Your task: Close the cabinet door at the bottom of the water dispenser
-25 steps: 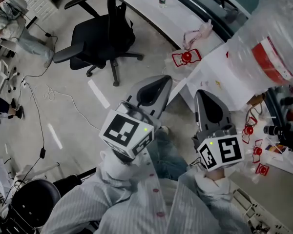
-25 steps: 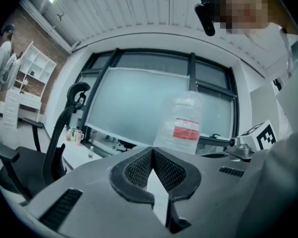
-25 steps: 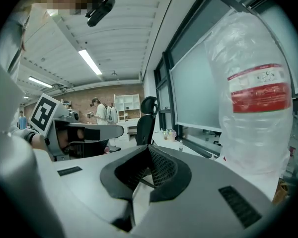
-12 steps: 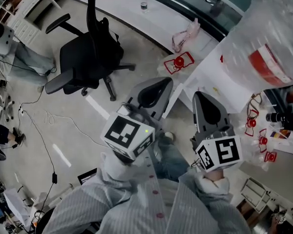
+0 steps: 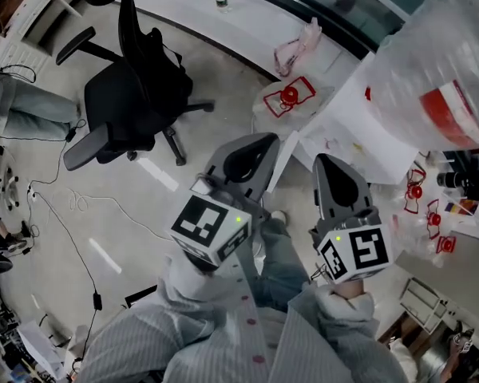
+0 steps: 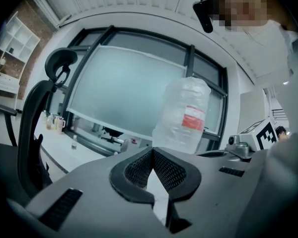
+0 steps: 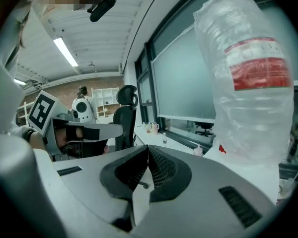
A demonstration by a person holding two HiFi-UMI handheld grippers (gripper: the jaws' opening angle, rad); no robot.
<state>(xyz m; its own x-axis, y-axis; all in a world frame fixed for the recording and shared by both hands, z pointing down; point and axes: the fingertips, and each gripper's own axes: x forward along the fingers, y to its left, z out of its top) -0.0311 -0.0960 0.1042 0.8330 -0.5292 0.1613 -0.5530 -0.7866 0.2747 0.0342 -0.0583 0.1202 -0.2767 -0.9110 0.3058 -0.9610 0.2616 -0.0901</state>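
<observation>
The water dispenser's white body (image 5: 355, 126) stands at the upper right, with a big clear bottle (image 5: 435, 70) with a red label on top. The same bottle (image 6: 184, 115) shows ahead in the left gripper view, and the bottle (image 7: 248, 78) looms close in the right gripper view. The cabinet door at the bottom is not identifiable; only a thin white edge (image 5: 281, 162) shows between the grippers. My left gripper (image 5: 270, 136) is shut and empty, its tips (image 6: 152, 151) meeting. My right gripper (image 5: 326, 158) is also shut on nothing, tips (image 7: 148, 148) together, just short of the dispenser.
A black office chair (image 5: 132, 94) stands on the floor at the upper left, with cables (image 5: 72, 206) trailing below it. A white counter (image 5: 247, 22) with a small bottle (image 5: 221, 0) runs along the back. Red-and-white packets (image 5: 287, 98) lie near the dispenser. A person (image 5: 24, 110) sits at far left.
The head view has swung, so the chair and counter slid up and to the left. Both grippers travelled together, side by side, a little lower in the picture, and stayed shut.
</observation>
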